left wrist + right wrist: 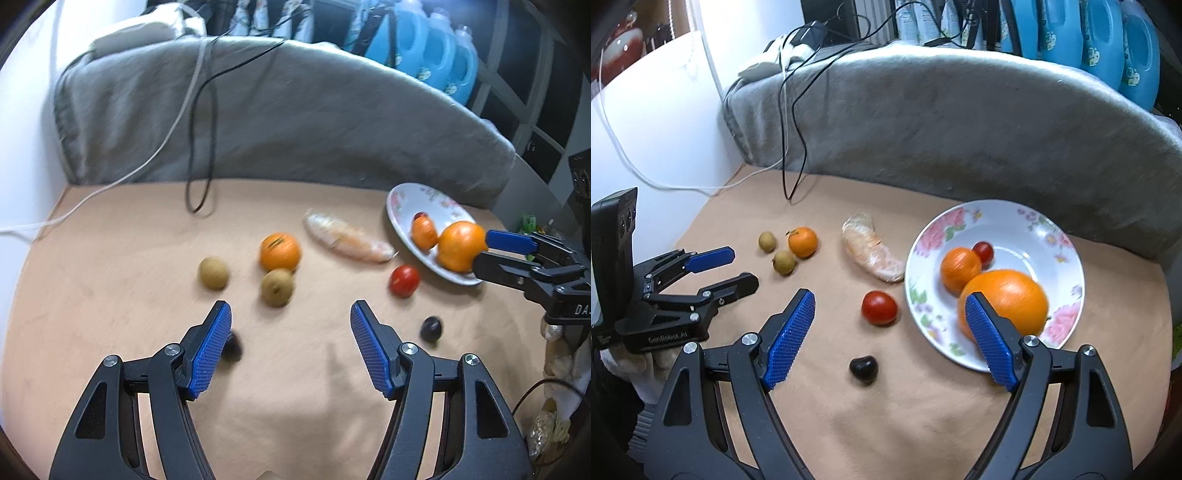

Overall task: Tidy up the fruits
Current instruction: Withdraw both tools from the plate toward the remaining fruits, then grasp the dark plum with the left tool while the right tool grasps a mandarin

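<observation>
A floral white plate [1056, 229] [402, 206] sits at the right of the tan table and holds a big orange [1012, 299] [460, 245], a small orange [958, 267] [424, 232] and a cherry tomato [984, 251]. On the table lie a red tomato [879, 307] [404, 280], a dark fruit [863, 369] [431, 328], a peeled citrus piece [873, 254] [347, 238], a mandarin [802, 242] [279, 252] and two brown fruits [783, 262] [277, 287] [767, 242] [213, 273]. My right gripper [890, 321] [484, 245] is open, its right finger beside the big orange. My left gripper [291, 332] [744, 267] is open and empty above the table.
A grey cloth-covered cushion [295, 122] [960, 122] lines the table's back edge, with black and white cables [199, 147] [786, 140] draped over it onto the table. Blue detergent bottles [436, 51] [1108, 37] stand behind. A second dark fruit [232, 347] lies by my left finger.
</observation>
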Available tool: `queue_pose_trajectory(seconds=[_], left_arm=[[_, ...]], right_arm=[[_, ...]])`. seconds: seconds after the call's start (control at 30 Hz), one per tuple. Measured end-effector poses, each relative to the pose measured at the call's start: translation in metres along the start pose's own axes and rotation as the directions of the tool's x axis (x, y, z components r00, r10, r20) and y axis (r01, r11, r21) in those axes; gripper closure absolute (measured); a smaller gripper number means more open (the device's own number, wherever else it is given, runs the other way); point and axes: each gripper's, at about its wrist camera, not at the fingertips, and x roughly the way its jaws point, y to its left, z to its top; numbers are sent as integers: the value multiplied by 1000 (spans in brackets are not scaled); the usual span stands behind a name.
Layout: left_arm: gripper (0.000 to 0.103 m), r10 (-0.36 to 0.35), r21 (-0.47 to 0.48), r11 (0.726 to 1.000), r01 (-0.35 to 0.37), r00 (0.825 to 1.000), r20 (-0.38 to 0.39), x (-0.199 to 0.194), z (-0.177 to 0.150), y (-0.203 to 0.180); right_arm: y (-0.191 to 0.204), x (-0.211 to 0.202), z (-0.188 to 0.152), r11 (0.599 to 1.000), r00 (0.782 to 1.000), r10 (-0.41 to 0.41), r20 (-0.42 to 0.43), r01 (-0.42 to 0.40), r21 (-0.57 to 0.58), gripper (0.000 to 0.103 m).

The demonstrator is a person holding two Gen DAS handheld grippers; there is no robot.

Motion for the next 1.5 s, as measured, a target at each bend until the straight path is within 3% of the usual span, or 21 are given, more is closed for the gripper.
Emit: queue_pose_trajectory(seconds=[0.5,0.67,0.87,1.0,1.5], left_arm=[[41,12,-53,998,-14,999,-32,6,-18,25],[44,3,-63,998,-5,999,-39,8,-20,29],[49,-5,-70,998,1,999,-47,11,-23,33],[52,-9,-74,997,5,999,-51,12,-23,34],[61,-10,-83,997,5,998,-66,21,-22,40]], right_arm=[[29,12,-26,998,998,11,-65,-16,-64,17],[40,11,-14,994,998,15,-62,-22,-111,19],[51,26,7,988,997,23,-78,-35,-152,29],[52,44,21,988,991,59,-117,-75,-132,36],[75,100,57,978,962,175,-209,-195,-78,47]])
